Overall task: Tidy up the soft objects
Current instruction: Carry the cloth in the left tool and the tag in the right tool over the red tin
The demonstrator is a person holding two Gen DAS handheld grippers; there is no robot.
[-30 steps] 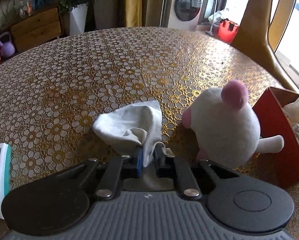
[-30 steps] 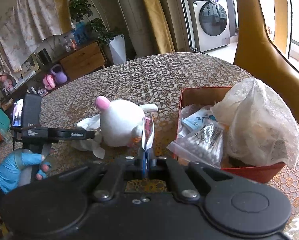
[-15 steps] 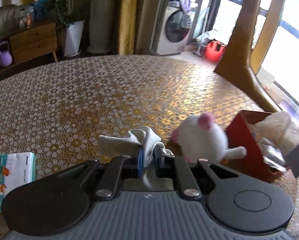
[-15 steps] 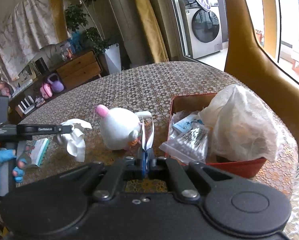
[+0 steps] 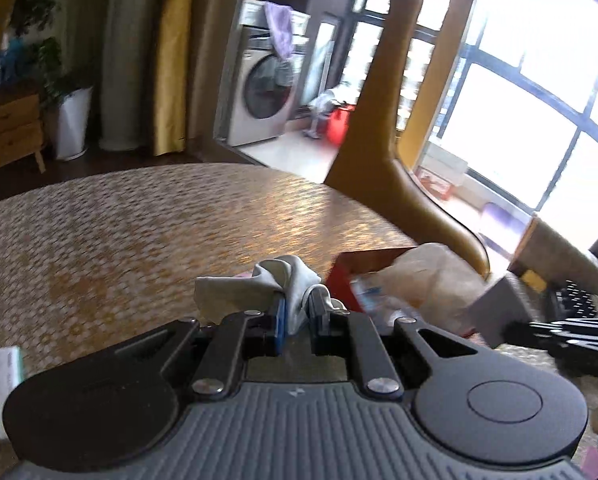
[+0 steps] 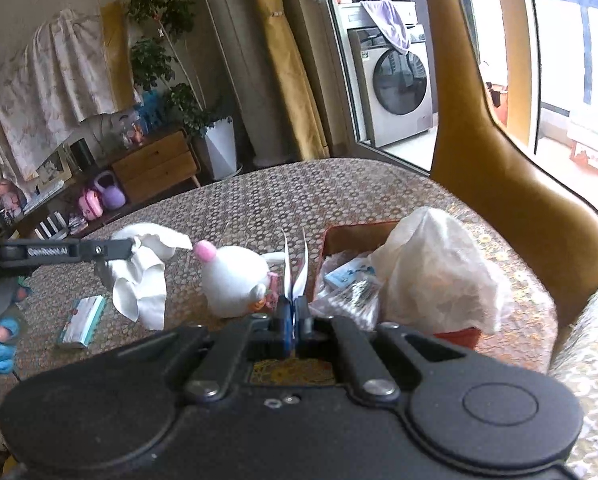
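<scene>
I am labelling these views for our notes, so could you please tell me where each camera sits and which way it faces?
Left wrist: on the left gripper, looking along its fingers, shut on a white cloth, across the table toward the red box.
Right wrist: on the right gripper, shut on a thin white strip, facing the plush toy; a blue-gloved hand shows.
Shared: cloth, table, red box.

A round table (image 6: 339, 188) is carrying a white plush toy (image 6: 235, 280), a tissue pack (image 6: 81, 322) and a red box (image 6: 355, 236) near its right edge.
</scene>
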